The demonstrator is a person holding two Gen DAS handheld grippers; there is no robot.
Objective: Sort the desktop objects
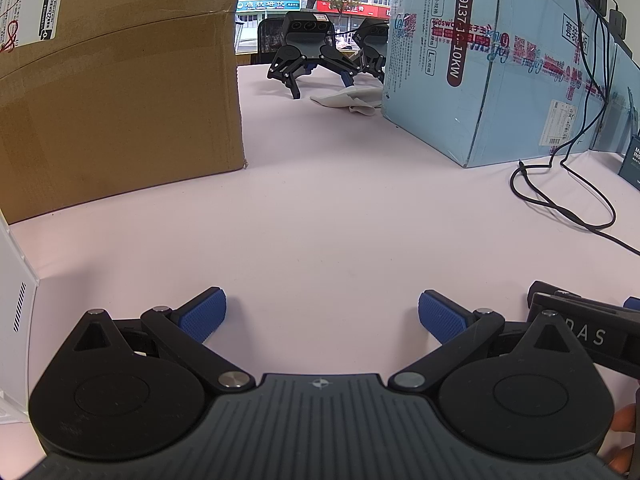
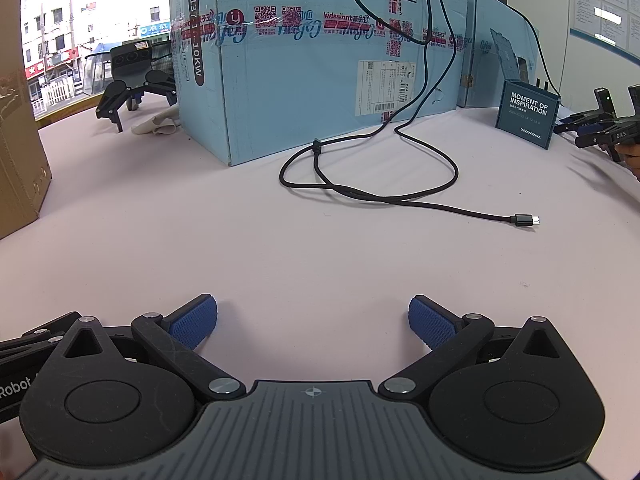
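Observation:
A black USB cable [image 2: 400,199] lies looped on the pale pink desk [image 2: 280,248], its plug [image 2: 525,220] pointing right. It sits well ahead of my right gripper [image 2: 313,322], which is open and empty just above the desk. A small dark teal box [image 2: 528,114] printed "MOMENT OF INSPIRATION" stands at the far right. In the left wrist view my left gripper [image 1: 322,316] is open and empty over bare desk. The same cable [image 1: 560,210] lies to its right, and the teal box [image 1: 630,164] shows at the edge. My right gripper [image 1: 580,320] is close beside it.
A brown cardboard box [image 1: 120,100] stands left and a large light blue carton [image 1: 500,80] right, with a gap between them. Idle grippers [image 1: 304,56] and a white cloth [image 1: 348,100] lie at the back. A white box [image 1: 16,320] is near left. Another hand-held gripper [image 2: 600,128] is far right.

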